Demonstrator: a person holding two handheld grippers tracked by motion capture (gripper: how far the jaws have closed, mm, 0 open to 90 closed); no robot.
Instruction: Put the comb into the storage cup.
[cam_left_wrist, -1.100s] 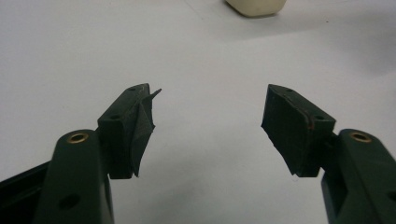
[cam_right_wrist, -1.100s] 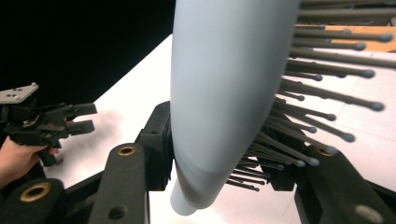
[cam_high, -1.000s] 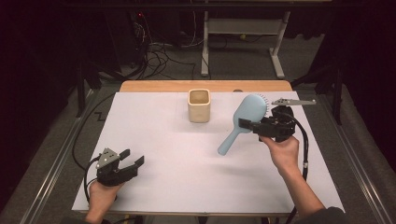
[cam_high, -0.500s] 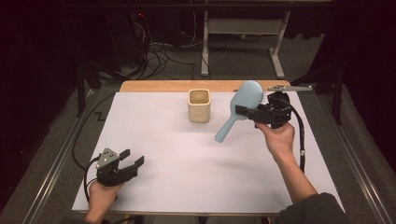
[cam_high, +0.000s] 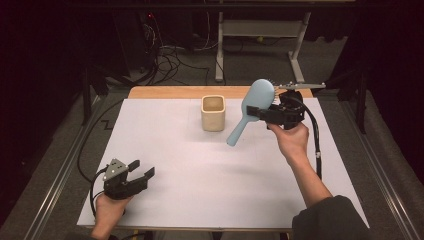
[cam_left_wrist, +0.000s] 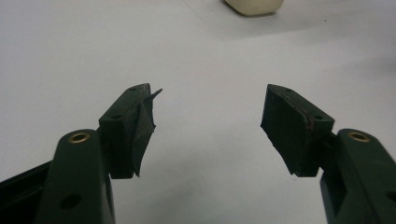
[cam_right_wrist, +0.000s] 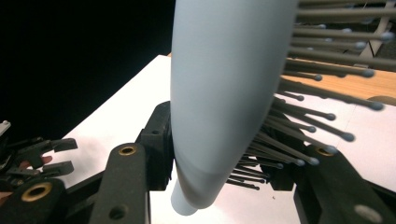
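Note:
A light blue hairbrush (cam_high: 260, 92) hangs in the air over the back right of the table, head up and handle slanting down to the left. My right gripper (cam_high: 255, 111) is shut on it where the head meets the handle. In the right gripper view the brush's smooth back (cam_right_wrist: 219, 93) lies against the left jaw and its bristles face the right jaw of my right gripper (cam_right_wrist: 219, 163). A cream square cup (cam_high: 213, 113) stands just left of the brush. My left gripper (cam_high: 142, 168) rests open at the front left, with nothing between its jaws (cam_left_wrist: 208, 121).
A white sheet (cam_high: 200, 165) covers the table, with a wooden edge (cam_high: 170, 92) at the back. The cup's base (cam_left_wrist: 254, 5) shows far ahead of the left gripper. Cables and a metal frame (cam_high: 220, 50) lie on the floor beyond. The left gripper (cam_right_wrist: 51, 151) shows in the right gripper view.
The right hand has lifted the hairbrush and carried it a little toward the back and left, closer to the cup. The left gripper has stayed where it was.

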